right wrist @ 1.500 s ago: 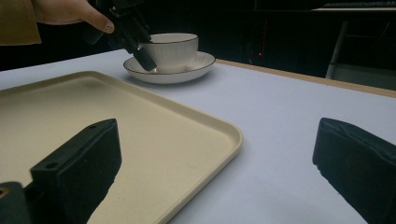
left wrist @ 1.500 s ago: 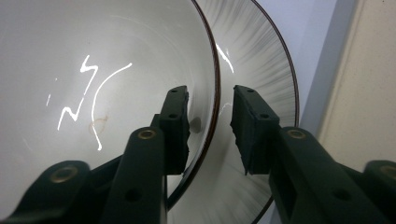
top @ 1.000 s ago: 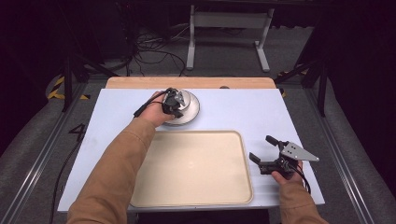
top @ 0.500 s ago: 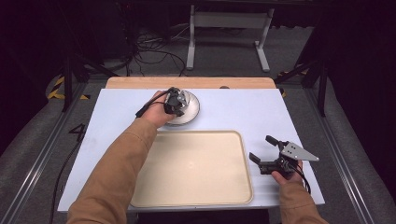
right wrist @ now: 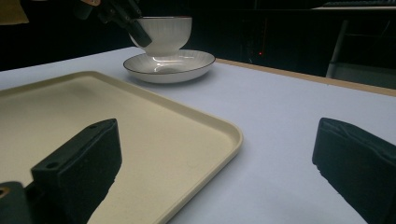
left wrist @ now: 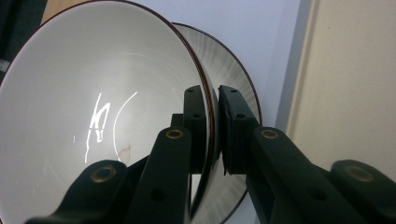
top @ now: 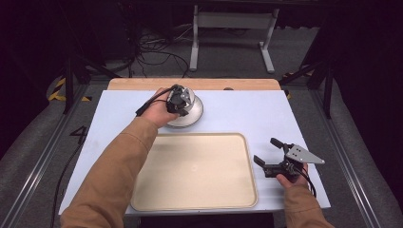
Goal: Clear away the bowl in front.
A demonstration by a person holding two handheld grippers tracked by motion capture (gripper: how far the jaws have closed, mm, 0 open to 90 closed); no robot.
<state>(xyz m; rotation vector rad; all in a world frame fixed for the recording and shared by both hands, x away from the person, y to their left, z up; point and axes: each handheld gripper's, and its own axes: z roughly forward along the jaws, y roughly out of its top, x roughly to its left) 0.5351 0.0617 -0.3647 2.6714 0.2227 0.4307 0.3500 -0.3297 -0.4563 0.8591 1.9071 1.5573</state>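
Pinching bowl rim — left tool, saucer half-hidden; right tool released.

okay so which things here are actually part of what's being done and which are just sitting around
In play: left gripper, shut on the rim of the bowl; the saucer under it.

Idle, as far as can be told: beige tray; open right gripper beside it; table.
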